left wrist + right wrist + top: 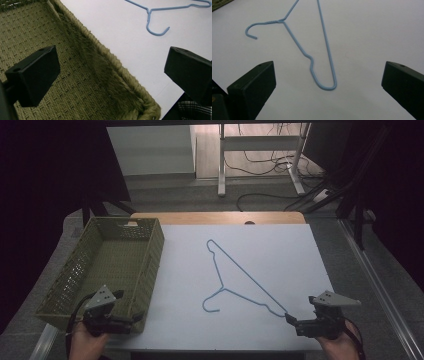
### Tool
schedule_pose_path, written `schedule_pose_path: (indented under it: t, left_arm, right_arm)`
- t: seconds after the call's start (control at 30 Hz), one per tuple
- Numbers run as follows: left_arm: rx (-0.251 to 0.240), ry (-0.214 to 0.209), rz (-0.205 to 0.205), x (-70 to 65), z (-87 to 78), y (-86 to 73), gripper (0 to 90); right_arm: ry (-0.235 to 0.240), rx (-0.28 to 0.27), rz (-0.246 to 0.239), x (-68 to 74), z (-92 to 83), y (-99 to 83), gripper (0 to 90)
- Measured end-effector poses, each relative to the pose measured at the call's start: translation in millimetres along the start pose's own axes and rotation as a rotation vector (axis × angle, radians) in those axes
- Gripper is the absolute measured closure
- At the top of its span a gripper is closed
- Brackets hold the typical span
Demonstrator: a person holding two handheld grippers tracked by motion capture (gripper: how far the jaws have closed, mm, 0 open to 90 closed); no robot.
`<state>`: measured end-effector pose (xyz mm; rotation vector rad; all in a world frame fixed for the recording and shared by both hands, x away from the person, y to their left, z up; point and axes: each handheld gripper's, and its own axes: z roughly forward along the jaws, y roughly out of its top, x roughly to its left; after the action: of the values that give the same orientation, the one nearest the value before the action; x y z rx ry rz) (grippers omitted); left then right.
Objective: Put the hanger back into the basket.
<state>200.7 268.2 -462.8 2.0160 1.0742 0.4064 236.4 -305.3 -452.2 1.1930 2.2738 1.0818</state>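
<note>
A light blue wire hanger [221,286] lies flat on the white table top [285,255], its hook toward the near side and one shoulder bend toward the near right. My right gripper [302,310] is at the near right edge, open, jaws wide apart. In the right gripper view the hanger's shoulder bend [327,45] lies on the table just ahead of the right gripper [329,65], untouched. My left gripper [127,309] hangs open over the near right corner of an olive woven basket [150,270]. In the left gripper view the left gripper [111,50] straddles the basket's rim [112,59], with the hanger's hook [156,33] beyond.
The basket stands along the table's left side and nothing shows inside it. A strip of bare wood [215,217] marks the table's far edge. Beyond it are a desk frame [222,165] and cables on the floor.
</note>
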Motion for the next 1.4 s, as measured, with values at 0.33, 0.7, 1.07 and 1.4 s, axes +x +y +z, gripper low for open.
schedule_pose_path:
  t: [0.33, 0.7, 1.07, 1.4]
  left_arm:
    - [-0.019, -0.017, 0.002, -3.3, -0.2, 5.7, 0.8]
    - [-0.065, -0.071, 0.006, -9.1, -0.3, 13.3, 0.8]
    - [-0.087, -0.157, 0.066, -28.8, 4.4, 28.6, 0.6]
    - [-0.072, -0.243, 0.053, -40.9, 18.4, 37.8, 0.4]
  right_arm:
    - [0.014, 0.009, -0.006, 5.6, 2.3, 6.6, 0.0]
    - [0.023, 0.021, -0.028, 10.9, 7.0, 13.3, 0.0]
    - [0.046, 0.032, -0.054, 17.3, 12.3, 23.0, 0.0]
    - [0.073, 0.035, -0.066, 22.2, 16.8, 30.2, 0.0]
